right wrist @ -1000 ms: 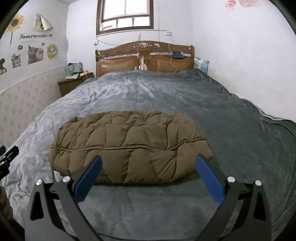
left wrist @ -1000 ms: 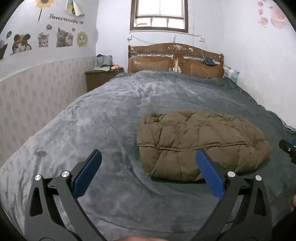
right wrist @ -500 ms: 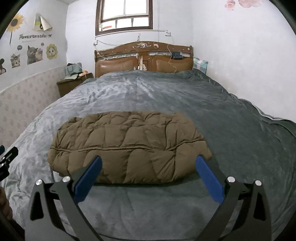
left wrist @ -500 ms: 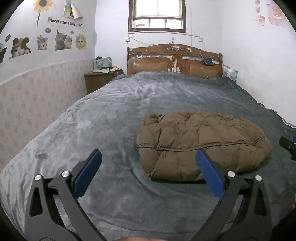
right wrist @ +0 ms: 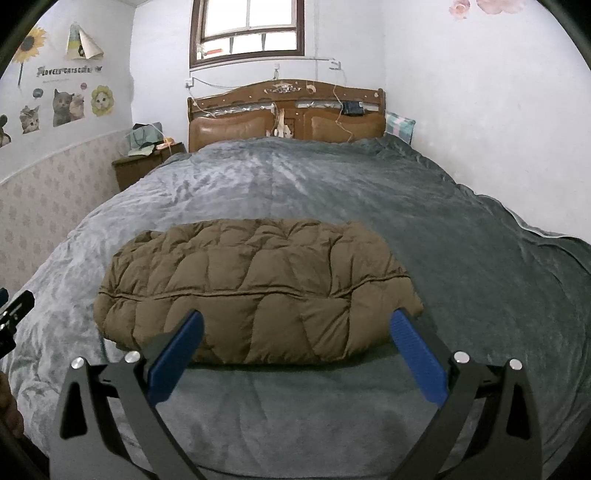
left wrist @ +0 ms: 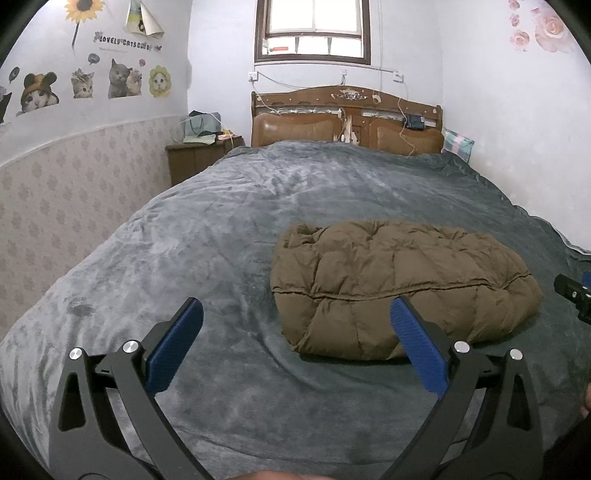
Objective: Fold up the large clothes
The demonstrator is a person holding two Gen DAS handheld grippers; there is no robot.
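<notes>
Little moved over the last second: both views tilted slightly, headboard and window sitting a touch lower in the left one; coat unshifted on the bed.

Left tongs (left wrist: 295,317): spread wide, blue pads (left wrist: 176,347) far apart, holding nothing, hovering above the grey blanket (left wrist: 207,236) near the foot of the bed, aimed to the left of the coat's left end. Right tongs (right wrist: 295,321): likewise wide open, empty, hovering just short of the coat's near edge, pads (right wrist: 417,354) framing its front.

Coat (right wrist: 255,284): brown, quilted, puffy, folded into a long bundle lying crosswise on the blanket, nearer the foot than the headboard, a seam running along its length. In the left view, coat (left wrist: 399,284) right of centre, with its rumpled open end towards the left. Touched by neither tool.

Tip of the right tool visible at the right edge of the left view (left wrist: 572,295); tip of the left tool at the left edge of the right view (right wrist: 14,314).

Beyond: wooden headboard (right wrist: 288,110) with padded panels, window (right wrist: 247,29) above, nightstand (right wrist: 147,162) to the left with bags on top, cat stickers (left wrist: 85,85) on the left wall, flower stickers (left wrist: 543,26) on the right wall.
</notes>
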